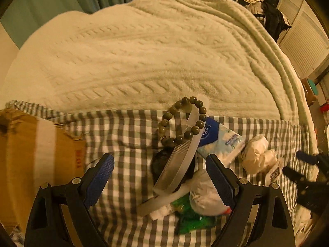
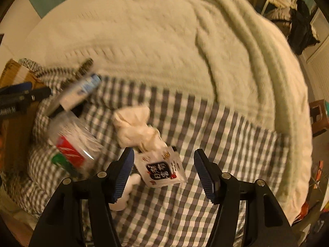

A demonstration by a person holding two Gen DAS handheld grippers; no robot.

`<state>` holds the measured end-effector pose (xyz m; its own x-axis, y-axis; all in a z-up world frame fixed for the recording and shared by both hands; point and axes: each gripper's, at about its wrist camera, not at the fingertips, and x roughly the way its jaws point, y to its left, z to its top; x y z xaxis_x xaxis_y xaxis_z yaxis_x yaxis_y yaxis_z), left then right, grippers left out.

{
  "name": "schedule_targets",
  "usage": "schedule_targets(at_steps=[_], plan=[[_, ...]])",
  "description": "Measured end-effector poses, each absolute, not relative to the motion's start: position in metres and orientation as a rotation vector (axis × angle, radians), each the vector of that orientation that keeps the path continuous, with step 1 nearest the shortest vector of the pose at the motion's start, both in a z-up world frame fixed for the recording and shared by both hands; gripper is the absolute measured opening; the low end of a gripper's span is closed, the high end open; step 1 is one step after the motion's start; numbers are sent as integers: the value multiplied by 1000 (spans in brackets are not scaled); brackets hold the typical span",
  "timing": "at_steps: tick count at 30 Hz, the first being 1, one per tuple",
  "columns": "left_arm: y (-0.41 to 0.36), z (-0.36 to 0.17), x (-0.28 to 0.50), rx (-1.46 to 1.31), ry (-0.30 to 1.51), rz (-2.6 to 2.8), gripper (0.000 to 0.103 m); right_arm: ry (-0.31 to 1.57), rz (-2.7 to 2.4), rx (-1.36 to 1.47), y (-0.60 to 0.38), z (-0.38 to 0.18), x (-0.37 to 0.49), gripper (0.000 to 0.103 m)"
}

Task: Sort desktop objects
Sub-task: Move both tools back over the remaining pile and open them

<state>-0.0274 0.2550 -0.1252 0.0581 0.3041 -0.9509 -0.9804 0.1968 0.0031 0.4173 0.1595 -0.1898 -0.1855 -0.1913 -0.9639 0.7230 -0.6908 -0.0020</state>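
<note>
The left hand-held gripper (image 1: 159,177) is held wide open, empty, over the comb (image 1: 181,160); the right hand-held gripper (image 2: 164,168), open, straddles the sachet (image 2: 162,168), ready for picking.

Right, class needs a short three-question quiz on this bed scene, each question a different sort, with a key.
1. True or false: the bead bracelet lies on the comb.
2. What lies between the right claw fingers? A) comb B) printed sachet C) bracelet
3. Fill in: the items lie on a ____ cloth.

Key: 1 true; 2 B; 3 checked.
</note>
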Motion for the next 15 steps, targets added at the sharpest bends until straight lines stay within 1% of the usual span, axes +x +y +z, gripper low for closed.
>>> schedule_targets(at_steps=[6,9,10,11,13,14,15], plan=[[267,-150,-21,-901,1062,1172,93,572,-1855,1565,169,-226,408,63],[271,-155,-23,-920,1048,1169,93,556,-1801,1562,170,-232,411,62],[272,-156,-24,-927,1043,1167,93,556,-1791,1560,170,-233,411,51],[272,-156,-25,-930,1043,1166,93,562,-1786,1560,170,-233,411,35],[273,-157,-27,-938,1050,1162,93,573,-1774,1556,171,-232,411,20],[273,-157,-27,-944,1052,1157,93,574,-1777,1546,172,-230,411,14],[274,-157,-27,-894,1087,1104,93,565,-1779,1527,173,-226,412,13]])
